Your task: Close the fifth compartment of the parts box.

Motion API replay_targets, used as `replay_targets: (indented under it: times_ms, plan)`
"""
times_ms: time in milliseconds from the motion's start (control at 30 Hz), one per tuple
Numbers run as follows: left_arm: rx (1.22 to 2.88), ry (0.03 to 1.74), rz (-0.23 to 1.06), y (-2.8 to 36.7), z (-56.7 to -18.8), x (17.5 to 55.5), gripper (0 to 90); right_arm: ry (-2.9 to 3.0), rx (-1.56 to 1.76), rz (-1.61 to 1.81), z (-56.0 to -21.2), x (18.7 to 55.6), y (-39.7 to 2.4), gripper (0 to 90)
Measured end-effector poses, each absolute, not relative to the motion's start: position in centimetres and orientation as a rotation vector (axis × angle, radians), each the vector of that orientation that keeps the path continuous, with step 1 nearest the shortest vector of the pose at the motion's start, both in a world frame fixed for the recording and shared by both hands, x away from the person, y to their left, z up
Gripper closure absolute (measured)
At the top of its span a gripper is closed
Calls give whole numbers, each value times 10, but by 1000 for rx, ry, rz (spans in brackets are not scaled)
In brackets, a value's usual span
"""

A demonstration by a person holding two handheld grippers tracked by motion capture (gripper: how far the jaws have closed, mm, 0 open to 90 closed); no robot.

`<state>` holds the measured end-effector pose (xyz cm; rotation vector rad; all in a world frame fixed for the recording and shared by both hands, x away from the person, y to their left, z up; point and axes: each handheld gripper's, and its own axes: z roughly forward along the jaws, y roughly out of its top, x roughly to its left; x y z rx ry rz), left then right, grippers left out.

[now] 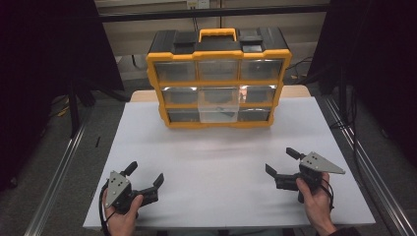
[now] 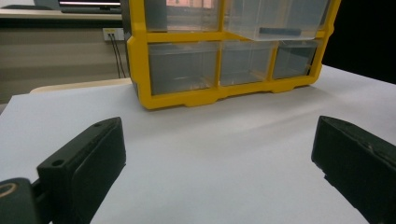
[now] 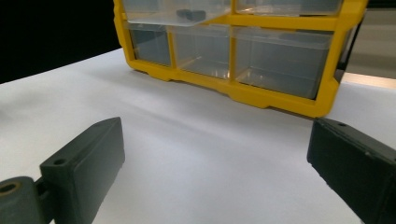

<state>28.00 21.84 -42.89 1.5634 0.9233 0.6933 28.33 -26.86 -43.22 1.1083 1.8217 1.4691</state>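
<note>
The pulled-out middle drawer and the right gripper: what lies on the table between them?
Nothing lies there. In the high view, only bare white table stretches from the right gripper to the pulled-out drawer of the yellow organizer.

Cabinet: I saw the drawer cabinet [image 1: 219,78] standing at 12 o'clock on the table [image 1: 221,157], at its far edge.
Open drawer: the middle drawer [image 1: 219,105] stuck out toward me, a small item [image 1: 223,111] lying in it.
Left gripper [image 1: 144,176]: sat at 7 o'clock, near the front edge.
Right gripper [image 1: 282,162]: sat at 5 o'clock, well apart from the left.
</note>
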Motion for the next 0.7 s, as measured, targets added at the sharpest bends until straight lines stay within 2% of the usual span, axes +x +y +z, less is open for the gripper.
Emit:
replay_targets:
  times_ms: [700]
  plan:
    - [1568,913,697,217,-429,280,30,1878,1000,1536,-429,287,-244,7]
